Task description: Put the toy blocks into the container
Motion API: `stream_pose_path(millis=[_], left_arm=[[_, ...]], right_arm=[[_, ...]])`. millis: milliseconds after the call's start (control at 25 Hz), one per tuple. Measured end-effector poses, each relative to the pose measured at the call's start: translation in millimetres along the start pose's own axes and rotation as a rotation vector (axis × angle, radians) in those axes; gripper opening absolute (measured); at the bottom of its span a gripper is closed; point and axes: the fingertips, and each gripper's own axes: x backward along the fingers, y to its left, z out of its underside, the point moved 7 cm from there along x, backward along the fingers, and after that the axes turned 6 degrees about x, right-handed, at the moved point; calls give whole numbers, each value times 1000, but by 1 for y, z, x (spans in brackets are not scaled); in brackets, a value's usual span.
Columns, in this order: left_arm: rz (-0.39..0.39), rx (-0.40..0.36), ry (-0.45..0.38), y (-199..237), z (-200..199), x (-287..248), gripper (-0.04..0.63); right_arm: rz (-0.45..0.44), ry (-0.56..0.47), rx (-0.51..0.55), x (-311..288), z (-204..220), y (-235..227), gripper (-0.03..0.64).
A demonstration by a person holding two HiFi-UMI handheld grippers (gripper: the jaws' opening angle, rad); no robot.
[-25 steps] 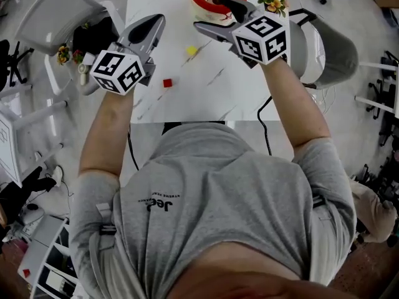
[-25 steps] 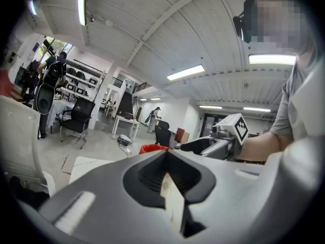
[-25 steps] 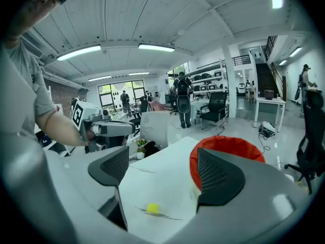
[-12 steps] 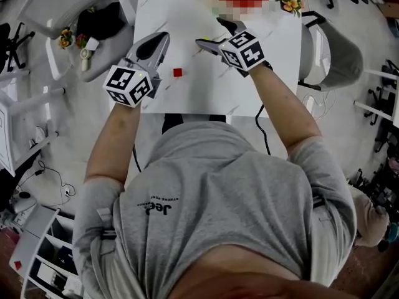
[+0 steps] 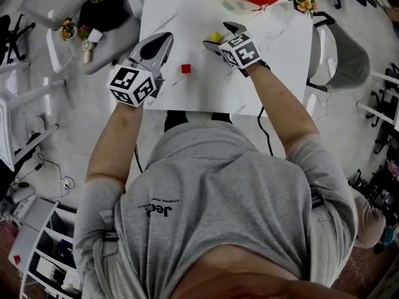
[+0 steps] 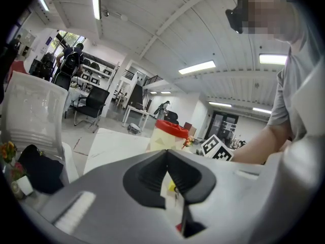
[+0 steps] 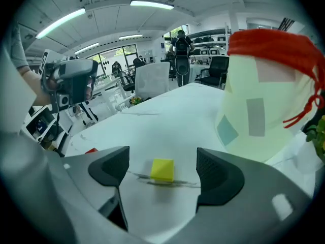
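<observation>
Right gripper [image 5: 219, 35] is reaching over the white counter [image 7: 167, 121], fingers released and standing apart on either side of the yellow block [image 7: 163, 169], not touching it. The block is lying near the red-rimmed container [image 7: 264, 100]. Red block [image 5: 186, 68] is sitting farther from the container, toward the person. Left gripper [image 5: 159, 45] is holding its fingers clenched together on nothing.

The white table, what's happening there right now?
A person holds a claw in each hand over the white table. The right claw is open with the yellow block lying on the table between its jaws, not yet gripped. The left claw is shut and empty, near the red block. The red-rimmed container stands at the far edge.
</observation>
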Motion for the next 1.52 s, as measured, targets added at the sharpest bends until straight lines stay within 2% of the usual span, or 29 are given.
stream_pose_path(millis=[280, 320, 360, 640, 880, 1280, 1520], left_arm=[[-1, 14, 15, 6, 7, 7, 58], [-2, 17, 16, 7, 8, 7, 58], [-3, 19, 16, 8, 9, 8, 58], [6, 12, 2, 4, 2, 5, 58], [24, -19, -9, -5, -19, -8, 58], [74, -75, -44, -29, -74, -54, 58], [107, -115, -64, -42, -110, -86, 58]], right_arm=[[20, 56, -11, -17, 18, 1, 401], [31, 60, -1, -17, 19, 2, 256], [41, 62, 12, -16, 20, 3, 147], [38, 21, 23, -2, 11, 4, 146], [73, -68, 33, 32, -19, -12, 146], [153, -225, 0, 119, -80, -63, 146], [199, -261, 5, 158, -108, -99, 146]])
